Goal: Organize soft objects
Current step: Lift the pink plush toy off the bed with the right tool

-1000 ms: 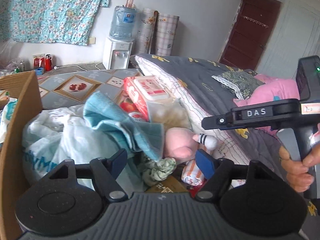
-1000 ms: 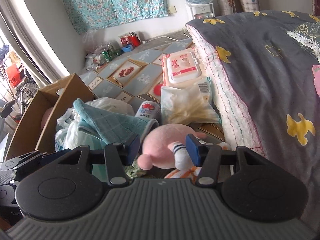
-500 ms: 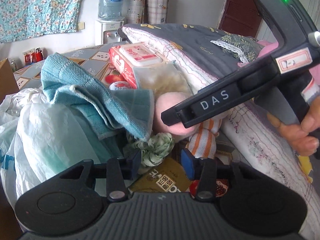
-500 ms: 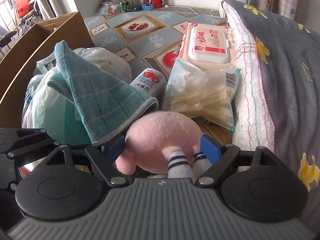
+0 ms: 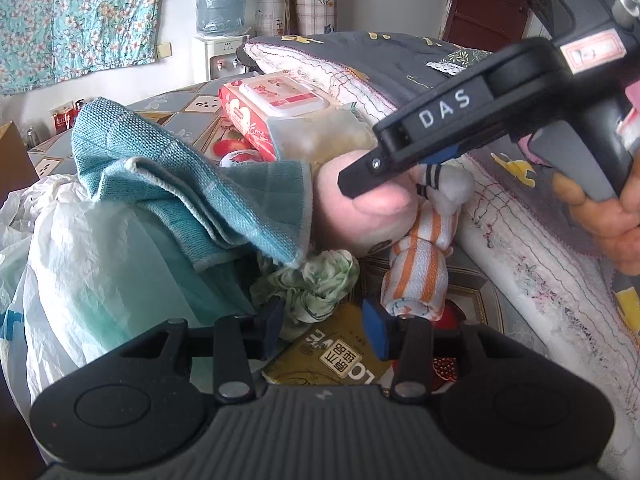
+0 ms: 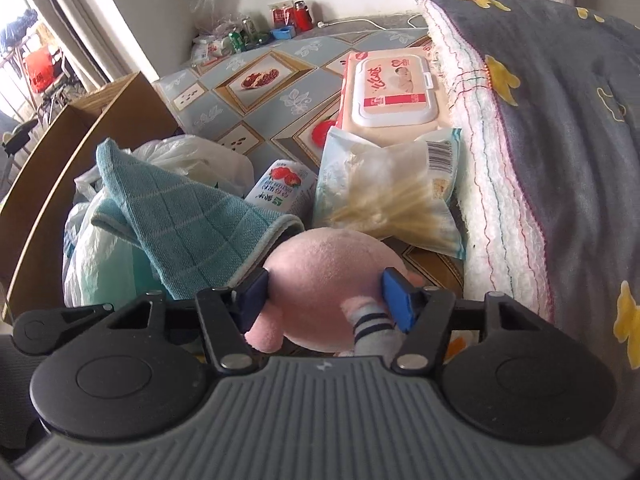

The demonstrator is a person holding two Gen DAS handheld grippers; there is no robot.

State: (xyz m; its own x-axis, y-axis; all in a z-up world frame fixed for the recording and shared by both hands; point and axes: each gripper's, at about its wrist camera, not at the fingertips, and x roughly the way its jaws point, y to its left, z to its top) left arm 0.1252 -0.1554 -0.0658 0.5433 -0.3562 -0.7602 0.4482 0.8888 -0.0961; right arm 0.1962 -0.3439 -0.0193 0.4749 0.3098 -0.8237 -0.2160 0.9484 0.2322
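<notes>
The pink plush toy (image 6: 332, 280) is round and soft, with a small leg in a white sock with dark stripes. It lies on the floor in a pile of things, right beside the bed (image 6: 560, 128). The right tool (image 6: 326, 296) has its two blue pads on both sides of the pink body. Its jaws have just been closing, and the pads now press into the plush.

A blue-green towel (image 6: 188, 220) hangs over the toy's left side and touches it. Under the towel sits a puffy white plastic bag (image 5: 88, 264). Behind the toy lie a clear bag of yellow sticks (image 6: 392, 192), a red and white can (image 6: 280, 186) and a pack of wet wipes (image 6: 394, 92).

In the left wrist view, the left tool (image 5: 324, 316) is low over a crumpled green and white cloth (image 5: 316, 284). Its jaws have just been closing and now stand narrow, but I cannot tell if the pads pinch the cloth. An orange and white striped cloth roll (image 5: 420, 264) lies just beside its right pad. A gold packet (image 5: 328, 356) lies flat below.

A brown cardboard box (image 6: 52, 184) stands at the left edge, close to the bag. The bed's thick edge walls in the right side. The tiled floor (image 6: 256, 92) farther back is bare.
</notes>
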